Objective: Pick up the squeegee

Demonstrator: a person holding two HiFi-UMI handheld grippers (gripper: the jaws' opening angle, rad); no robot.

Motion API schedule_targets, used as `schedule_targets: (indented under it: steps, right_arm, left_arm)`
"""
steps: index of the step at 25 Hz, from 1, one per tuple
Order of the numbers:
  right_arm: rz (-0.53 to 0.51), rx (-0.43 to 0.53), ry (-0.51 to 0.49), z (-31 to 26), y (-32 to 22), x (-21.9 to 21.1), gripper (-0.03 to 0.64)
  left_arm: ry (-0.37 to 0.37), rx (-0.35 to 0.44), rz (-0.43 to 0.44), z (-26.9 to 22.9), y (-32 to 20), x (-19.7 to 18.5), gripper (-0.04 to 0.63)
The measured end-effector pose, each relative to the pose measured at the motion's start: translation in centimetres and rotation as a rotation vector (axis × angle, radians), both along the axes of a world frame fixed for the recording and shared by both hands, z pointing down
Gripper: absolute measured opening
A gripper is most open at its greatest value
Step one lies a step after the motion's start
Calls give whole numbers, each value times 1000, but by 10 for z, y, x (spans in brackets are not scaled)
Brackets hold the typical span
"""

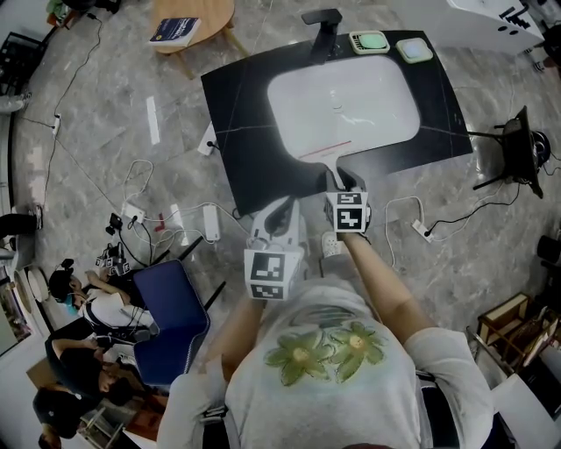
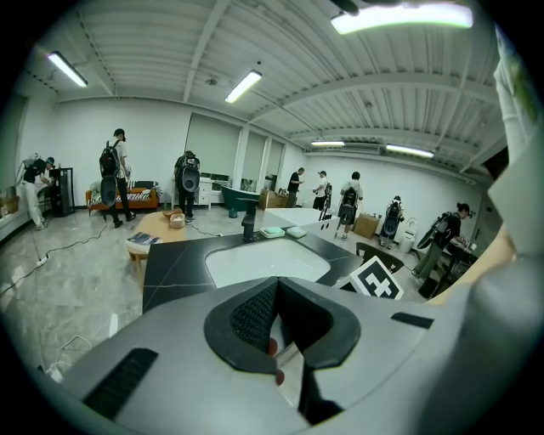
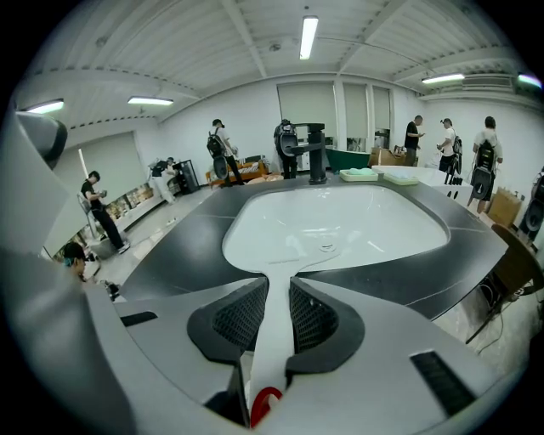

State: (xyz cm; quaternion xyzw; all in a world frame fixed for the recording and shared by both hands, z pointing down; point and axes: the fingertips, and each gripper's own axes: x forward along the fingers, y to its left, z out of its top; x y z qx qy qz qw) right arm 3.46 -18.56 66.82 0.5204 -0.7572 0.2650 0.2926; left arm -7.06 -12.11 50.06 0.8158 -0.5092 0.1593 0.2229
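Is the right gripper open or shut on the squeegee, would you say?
Shut: the right gripper has both pads pinching the squeegee by its white handle.

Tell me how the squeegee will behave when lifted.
The squeegee probably stays stiff: its white handle looks like moulded plastic. Thin, so likely light. Gripped near the handle's end by the right gripper, its wide head may tip down.

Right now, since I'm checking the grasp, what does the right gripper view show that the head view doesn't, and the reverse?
Only the right gripper view: the pads pressing both sides of the squeegee handle, and the ceiling lights. Only the head view: the left gripper and the person's shirt. Both: the squeegee, sink, faucet and right gripper.
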Motion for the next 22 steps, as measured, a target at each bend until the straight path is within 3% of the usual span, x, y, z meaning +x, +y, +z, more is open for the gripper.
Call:
schedule_targets:
  steps: [11, 22]
  right_arm:
    - [-10, 43, -29, -20, -1, 2, 91]
    - [-15, -26, -16, 1, 5, 9, 91]
  left_arm:
    - [2, 21, 1, -8, 2, 10, 9]
    - [-9, 17, -17, -9, 8, 9, 9]
